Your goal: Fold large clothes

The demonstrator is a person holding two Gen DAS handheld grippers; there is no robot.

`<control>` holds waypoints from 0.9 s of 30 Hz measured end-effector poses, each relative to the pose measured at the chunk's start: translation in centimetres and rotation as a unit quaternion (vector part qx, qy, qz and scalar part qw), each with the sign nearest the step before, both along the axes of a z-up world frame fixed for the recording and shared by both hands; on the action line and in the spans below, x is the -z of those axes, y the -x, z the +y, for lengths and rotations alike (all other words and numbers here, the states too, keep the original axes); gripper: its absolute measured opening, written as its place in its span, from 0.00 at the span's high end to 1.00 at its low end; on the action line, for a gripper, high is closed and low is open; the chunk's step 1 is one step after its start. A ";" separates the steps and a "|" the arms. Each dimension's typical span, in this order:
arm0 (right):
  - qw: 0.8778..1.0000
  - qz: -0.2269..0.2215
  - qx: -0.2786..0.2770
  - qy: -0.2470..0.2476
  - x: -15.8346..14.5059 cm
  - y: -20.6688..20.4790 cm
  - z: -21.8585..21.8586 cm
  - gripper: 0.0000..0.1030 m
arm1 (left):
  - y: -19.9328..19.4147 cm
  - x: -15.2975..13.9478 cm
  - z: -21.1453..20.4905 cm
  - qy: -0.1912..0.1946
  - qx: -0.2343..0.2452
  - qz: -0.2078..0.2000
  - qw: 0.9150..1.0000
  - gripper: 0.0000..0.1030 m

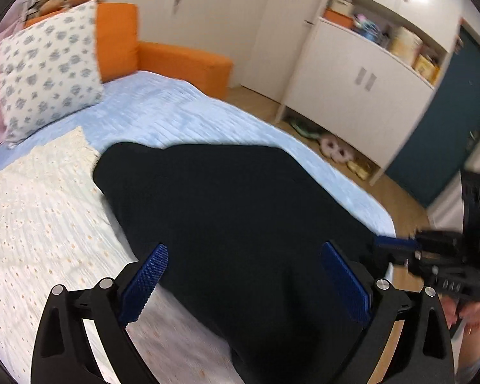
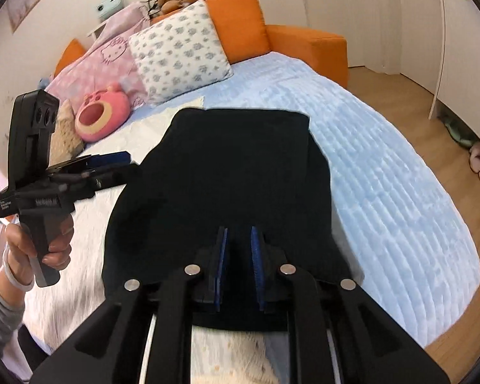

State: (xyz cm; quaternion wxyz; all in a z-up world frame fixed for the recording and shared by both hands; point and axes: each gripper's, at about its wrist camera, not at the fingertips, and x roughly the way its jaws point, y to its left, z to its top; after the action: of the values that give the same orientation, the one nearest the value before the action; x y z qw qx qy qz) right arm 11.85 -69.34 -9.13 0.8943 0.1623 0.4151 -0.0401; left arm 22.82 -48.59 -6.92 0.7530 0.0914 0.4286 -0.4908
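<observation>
We have the black garment [image 2: 220,172] spread on the bed [image 2: 384,172], below the dotted pillow [image 2: 179,48]. Our left gripper [image 1: 244,283] has its jaws wide, empty above the garment; our right gripper [image 2: 239,267] has jaws nearly closed, and we cannot tell whether cloth is pinched. Next we judge both must catch the near hem and carry it toward the pillow.

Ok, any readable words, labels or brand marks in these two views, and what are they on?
None can be read for certain.
Left gripper body: white lettering on its side, too small and blurred to read.
Pink blanket: a cartoon cat face drawing, no words.
Cabinet shelf boxes: any labels are blurred.
</observation>
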 end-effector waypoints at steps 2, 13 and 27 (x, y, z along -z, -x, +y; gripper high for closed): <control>1.000 0.016 -0.007 0.002 0.8 0.5 0.6 0.84 | 1.4 1.5 -0.3 -0.024 0.007 -0.004 1.000 0.05; 0.997 0.054 0.045 0.007 7.3 -0.4 0.5 0.86 | -0.1 9.7 -0.2 -0.009 -0.044 0.130 0.991 0.02; 0.988 -0.034 0.089 0.123 1.6 4.3 6.9 0.05 | 8.3 -2.0 3.8 -0.015 -0.137 -0.142 0.980 0.02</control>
State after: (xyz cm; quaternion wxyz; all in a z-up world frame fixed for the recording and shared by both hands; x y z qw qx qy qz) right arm 7.51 -62.41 -10.74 0.9137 0.0882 0.3606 -0.1652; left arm 14.47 -44.84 -4.90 0.8651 0.1121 0.3329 -0.3580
